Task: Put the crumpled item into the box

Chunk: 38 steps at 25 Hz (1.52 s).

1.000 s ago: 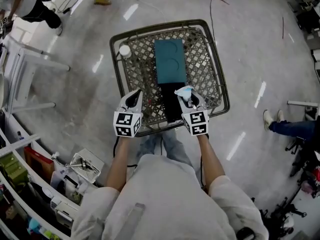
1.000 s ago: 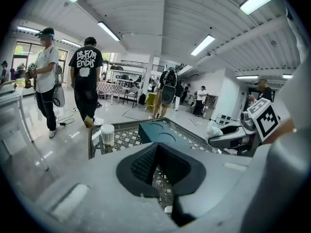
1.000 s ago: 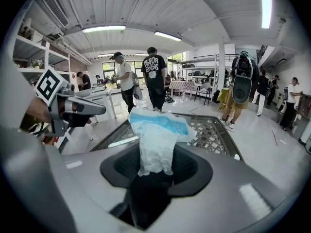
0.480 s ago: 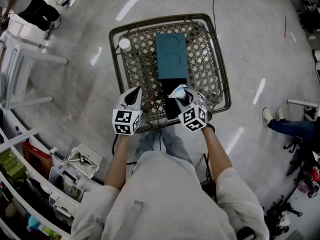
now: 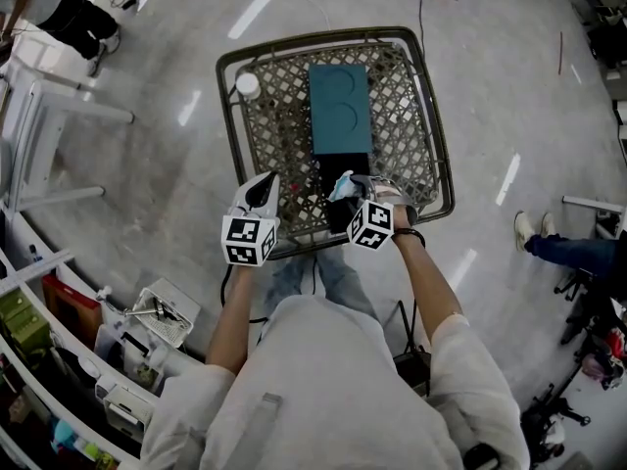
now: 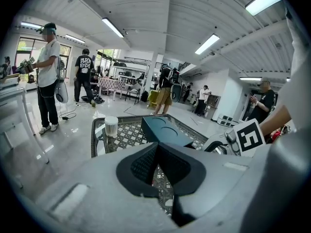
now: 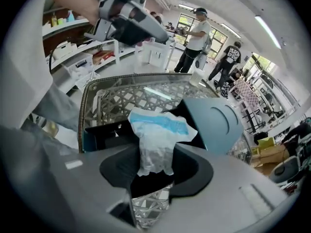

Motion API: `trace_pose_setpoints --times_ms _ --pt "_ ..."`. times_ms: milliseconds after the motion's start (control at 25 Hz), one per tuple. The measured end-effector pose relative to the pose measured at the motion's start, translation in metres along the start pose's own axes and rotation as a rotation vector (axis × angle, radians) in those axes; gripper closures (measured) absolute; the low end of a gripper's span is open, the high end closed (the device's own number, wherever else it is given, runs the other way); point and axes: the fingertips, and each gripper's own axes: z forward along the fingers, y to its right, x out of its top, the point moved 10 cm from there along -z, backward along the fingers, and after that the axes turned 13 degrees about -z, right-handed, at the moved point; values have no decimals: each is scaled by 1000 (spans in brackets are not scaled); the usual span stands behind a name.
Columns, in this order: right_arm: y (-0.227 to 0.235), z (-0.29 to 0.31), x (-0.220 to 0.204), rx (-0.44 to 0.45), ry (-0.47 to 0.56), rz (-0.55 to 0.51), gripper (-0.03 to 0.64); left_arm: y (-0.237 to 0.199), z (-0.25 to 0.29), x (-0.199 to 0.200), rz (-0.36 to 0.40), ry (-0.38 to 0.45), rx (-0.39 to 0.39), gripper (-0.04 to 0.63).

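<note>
Teal rectangular box [image 5: 331,196] sits on a grey metal lattice table [image 5: 231,116] with its flat teal lid [image 5: 340,111] flipped open away from the person, so the dark inside is showing at the near end. The right gripper [image 5: 353,190] points steeply down with its jaws clamped partway on a crumpled white-and-blue plastic wrapper [image 7: 158,139]. They can't get any closer together because the wad is wedged between the pads, and most of it sticks out past the tips.

The bit that matters: in the head view the wrapper hangs right at the near end of the box, just over the black cavity, and the right gripper view shows that opening [image 7: 104,132] just behind it and a little to one side. The box's long axis runs straight away from the person, lid at the far end, so there looks to be plenty of room along it and not much across.

The left gripper [image 6: 156,159] is closed on nothing, parked just left of the box. The right hand is clearly the nearer one, so probably just a small drop and a release from here. A small white cylinder [image 5: 247,85] stands at the far corner, well out of the way
</note>
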Motion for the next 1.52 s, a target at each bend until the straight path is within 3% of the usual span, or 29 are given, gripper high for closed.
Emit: trace_pose_setpoints --times_ms 440,720,840,1080,1320,1520 --pt "-7 40 -3 144 -145 -174 448 -5 -1 -4 -12 -6 6 592" --pt "-9 46 -3 168 -154 -157 437 -9 -3 -1 -13 0 12 592" --pt "-7 46 -2 172 -142 -136 390 -8 -3 0 -14 -1 7 592" --pt "-4 36 0 125 -111 -110 359 -3 1 -1 -12 -2 -14 592" --pt "2 5 0 47 -54 -43 368 5 3 1 1 2 -31 592" --pt "2 -23 -6 -35 21 98 401 11 2 2 9 6 -38 592"
